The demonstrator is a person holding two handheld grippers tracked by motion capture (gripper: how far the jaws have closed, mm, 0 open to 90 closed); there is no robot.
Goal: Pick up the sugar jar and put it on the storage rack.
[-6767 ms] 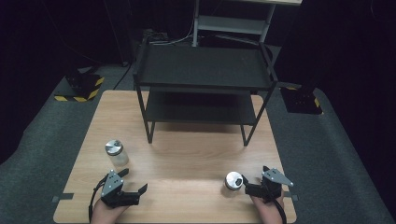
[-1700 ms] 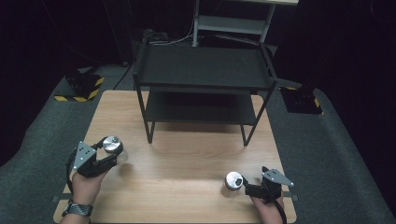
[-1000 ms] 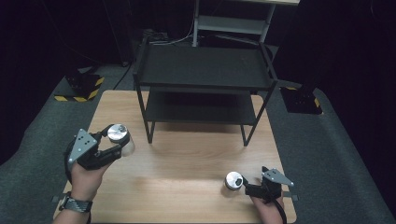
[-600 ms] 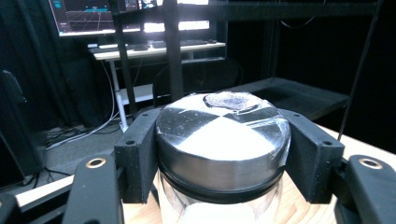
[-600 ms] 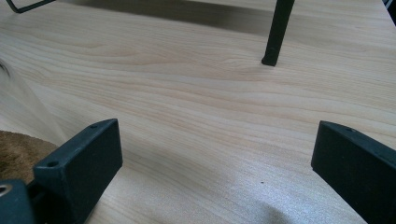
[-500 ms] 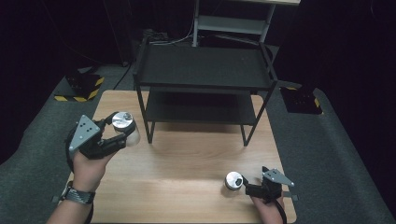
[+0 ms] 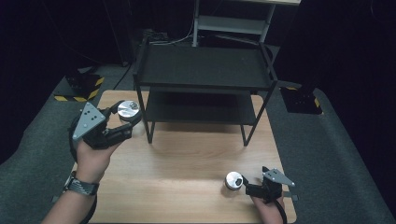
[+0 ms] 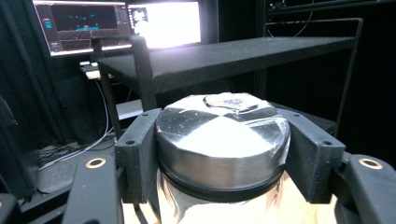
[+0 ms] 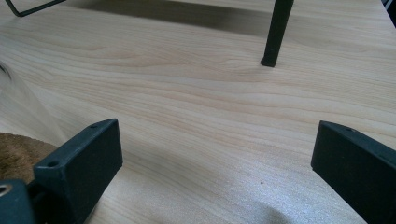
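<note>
A glass jar with a silver lid hangs above the table's left side, just left of the black rack's front left leg. My left gripper is shut on it. In the left gripper view the jar sits upright between both pads, with the rack's top shelf at about lid height behind it. A second silver-lidded jar stands on the table near the front right. My right gripper lies beside it, open; in its own view the right gripper has bare wood between its jaws.
A black two-shelf rack stands at the back of the wooden table, one leg ahead of my right gripper. Lit monitors glow behind the rack. A blurred brown shape lies by the right gripper's left jaw.
My left gripper closed on the jar at the table's left, lifted it, and carried it up and back toward the rack's left side. The right gripper and its jar have stayed put.
</note>
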